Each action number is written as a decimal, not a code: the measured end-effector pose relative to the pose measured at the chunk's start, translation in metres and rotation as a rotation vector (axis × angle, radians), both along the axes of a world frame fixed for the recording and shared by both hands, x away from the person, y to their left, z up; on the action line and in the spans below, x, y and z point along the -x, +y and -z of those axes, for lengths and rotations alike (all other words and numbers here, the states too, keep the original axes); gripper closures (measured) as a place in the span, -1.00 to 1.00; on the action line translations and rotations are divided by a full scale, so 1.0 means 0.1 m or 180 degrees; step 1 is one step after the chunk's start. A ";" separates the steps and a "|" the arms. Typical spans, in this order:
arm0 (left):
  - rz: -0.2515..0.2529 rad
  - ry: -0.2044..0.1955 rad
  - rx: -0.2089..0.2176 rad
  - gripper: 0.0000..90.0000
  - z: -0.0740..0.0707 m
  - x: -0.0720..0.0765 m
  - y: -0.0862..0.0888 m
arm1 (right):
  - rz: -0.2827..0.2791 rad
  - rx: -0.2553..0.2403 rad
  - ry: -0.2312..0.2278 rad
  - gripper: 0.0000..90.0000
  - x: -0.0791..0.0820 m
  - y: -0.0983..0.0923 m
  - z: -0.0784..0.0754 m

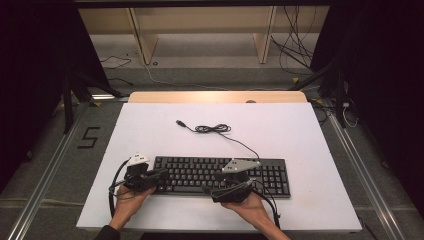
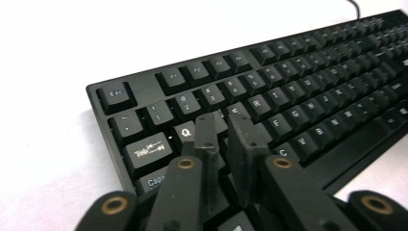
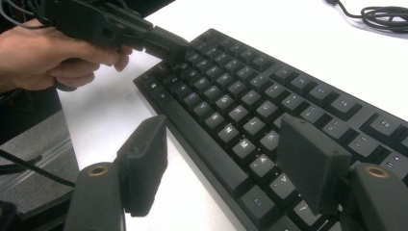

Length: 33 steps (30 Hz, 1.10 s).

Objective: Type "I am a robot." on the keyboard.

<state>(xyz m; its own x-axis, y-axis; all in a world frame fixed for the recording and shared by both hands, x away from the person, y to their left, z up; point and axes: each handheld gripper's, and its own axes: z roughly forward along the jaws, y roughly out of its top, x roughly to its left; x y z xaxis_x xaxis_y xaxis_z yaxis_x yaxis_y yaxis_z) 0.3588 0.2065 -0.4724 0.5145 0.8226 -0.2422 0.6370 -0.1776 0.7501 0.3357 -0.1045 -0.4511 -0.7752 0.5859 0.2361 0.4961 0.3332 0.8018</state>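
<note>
l gripper (image 2: 222, 126) jaws nearly together over keyboard (image 1: 220, 175) keys; r gripper (image 3: 226, 159) jaws spread.

Bright overhead light, white table (image 1: 150, 130) glaring, dark surroundings, soft grainy close-ups, blurred far keys

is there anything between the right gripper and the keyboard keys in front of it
Nothing visible. In the right gripper view the right gripper has its jaws wide apart just over the near edge of the keyboard, with bare keys between and ahead of them. The left gripper sits at the keyboard's far end, away from that path.
</note>
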 end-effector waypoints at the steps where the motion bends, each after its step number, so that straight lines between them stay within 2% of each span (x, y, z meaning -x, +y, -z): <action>1: 0.0008 -0.0013 0.0016 0.78 -0.01 0.01 0.00 | 0.0002 -0.0004 0.0000 -0.20 0.00 0.00 0.00; 10: 0.0046 -0.0022 0.0150 0.43 -0.04 0.05 0.00 | 0.0014 0.0014 0.0004 -0.19 -0.03 0.01 0.01; 16: 0.0070 -0.0033 0.0197 0.19 -0.07 0.08 0.00 | 0.0048 0.0032 0.0027 -0.07 -0.07 0.03 0.00; 19: 0.0071 -0.0046 0.0219 0.10 -0.08 0.10 0.00 | 0.0077 0.0046 0.0043 0.04 -0.10 0.03 0.01; 26: 0.0099 -0.0075 0.0278 -0.09 -0.11 0.15 -0.01 | 0.0124 0.0095 0.0066 0.48 -0.16 0.06 0.03; 28: 0.0114 -0.0110 0.0328 -0.13 -0.12 0.18 -0.01 | 0.0128 0.0122 0.0060 0.61 -0.17 0.07 0.04; 33: 0.0158 -0.0162 0.0351 -0.22 -0.13 0.22 -0.03 | 0.0103 0.0189 0.0075 0.83 -0.20 0.11 0.07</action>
<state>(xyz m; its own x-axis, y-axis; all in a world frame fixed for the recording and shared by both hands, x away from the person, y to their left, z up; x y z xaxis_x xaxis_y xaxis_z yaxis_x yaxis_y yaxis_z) 0.3369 0.2032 -0.4594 0.5677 0.7657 -0.3022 0.5901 -0.1226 0.7980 0.3556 -0.0940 -0.4577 -0.7502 0.6242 0.2181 0.5258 0.3633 0.7691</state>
